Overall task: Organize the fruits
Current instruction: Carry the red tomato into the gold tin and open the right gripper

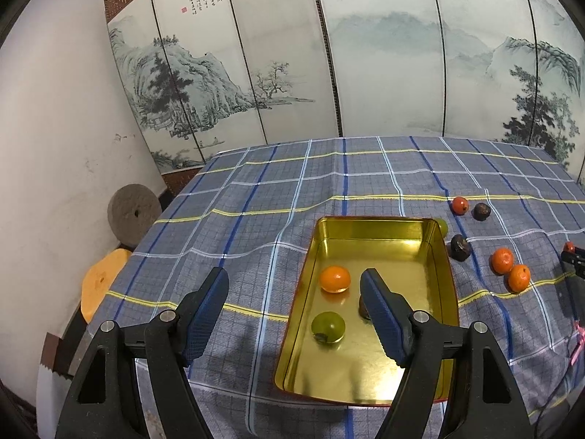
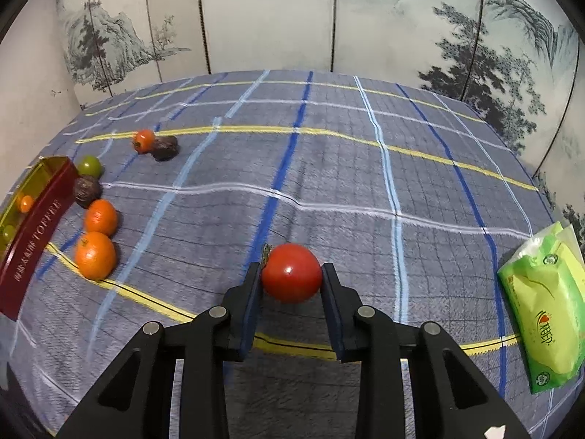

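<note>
A gold tin tray (image 1: pixel 438 252) with red outer walls lies on the checked tablecloth. An orange (image 1: pixel 335 278), a green fruit (image 1: pixel 328 327) and a dark fruit (image 1: pixel 363 307), partly hidden by a finger, rest inside it. My left gripper (image 1: pixel 294 289) hovers open above the tray's left rim with nothing between its fingers. My right gripper (image 2: pixel 291 273) is shut on a red tomato (image 2: pixel 291 272) just above the cloth. Two oranges (image 2: pixel 95 254) (image 2: pixel 101 216), a dark fruit (image 2: pixel 87 191) and a green fruit (image 2: pixel 89 166) lie beside the tray (image 2: pixel 33 226).
A small orange-red fruit (image 2: pixel 143 140) and another dark fruit (image 2: pixel 165 148) sit farther back on the cloth. A green tissue pack (image 2: pixel 544 314) lies at the right table edge. A painted folding screen (image 1: pixel 329 55) stands behind the table; round stools (image 1: pixel 100 285) are at the left.
</note>
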`<state>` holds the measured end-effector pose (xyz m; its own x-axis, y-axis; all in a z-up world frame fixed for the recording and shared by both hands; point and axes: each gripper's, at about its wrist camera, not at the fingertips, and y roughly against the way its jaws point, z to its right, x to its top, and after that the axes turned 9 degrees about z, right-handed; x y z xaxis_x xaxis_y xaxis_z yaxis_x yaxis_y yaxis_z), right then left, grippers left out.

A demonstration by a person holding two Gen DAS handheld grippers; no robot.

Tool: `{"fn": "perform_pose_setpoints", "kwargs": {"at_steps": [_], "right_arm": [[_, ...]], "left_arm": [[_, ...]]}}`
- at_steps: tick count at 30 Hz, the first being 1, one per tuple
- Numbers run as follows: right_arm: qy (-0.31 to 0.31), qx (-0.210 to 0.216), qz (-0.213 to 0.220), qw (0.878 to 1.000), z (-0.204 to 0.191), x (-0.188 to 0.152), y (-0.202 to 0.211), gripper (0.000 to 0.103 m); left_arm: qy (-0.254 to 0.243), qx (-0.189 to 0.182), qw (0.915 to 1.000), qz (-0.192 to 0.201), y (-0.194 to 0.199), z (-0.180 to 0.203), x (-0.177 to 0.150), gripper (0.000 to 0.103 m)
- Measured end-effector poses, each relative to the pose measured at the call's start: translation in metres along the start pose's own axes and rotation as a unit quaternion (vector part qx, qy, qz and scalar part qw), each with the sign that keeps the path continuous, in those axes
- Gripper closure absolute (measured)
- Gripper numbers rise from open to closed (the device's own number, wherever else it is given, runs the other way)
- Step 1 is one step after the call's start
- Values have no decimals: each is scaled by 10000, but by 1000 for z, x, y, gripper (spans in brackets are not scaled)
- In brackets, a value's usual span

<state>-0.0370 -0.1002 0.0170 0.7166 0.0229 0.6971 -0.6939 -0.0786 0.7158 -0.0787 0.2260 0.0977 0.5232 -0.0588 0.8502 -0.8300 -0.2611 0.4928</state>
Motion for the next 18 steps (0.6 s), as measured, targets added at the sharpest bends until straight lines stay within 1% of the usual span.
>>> {"fn": "perform_pose_setpoints", "kwargs": {"at_steps": [5, 9, 13, 18], "right_arm": [[218, 192, 214, 9993, -25, 18, 14, 74], [453, 455, 420, 9971, -56, 35, 28, 74], [792, 779, 605, 9920, -96, 52, 40, 74], [1197, 1244, 755, 9821, -151, 68, 49, 74]], "left_arm": [[3, -3, 10000, -20, -1, -1, -1, 28], [7, 3, 10000, -26, -2, -1, -1, 28], [19, 0, 10000, -62, -5, -3, -3, 28], [25, 7, 10000, -94, -6, -5, -6, 28]]}}
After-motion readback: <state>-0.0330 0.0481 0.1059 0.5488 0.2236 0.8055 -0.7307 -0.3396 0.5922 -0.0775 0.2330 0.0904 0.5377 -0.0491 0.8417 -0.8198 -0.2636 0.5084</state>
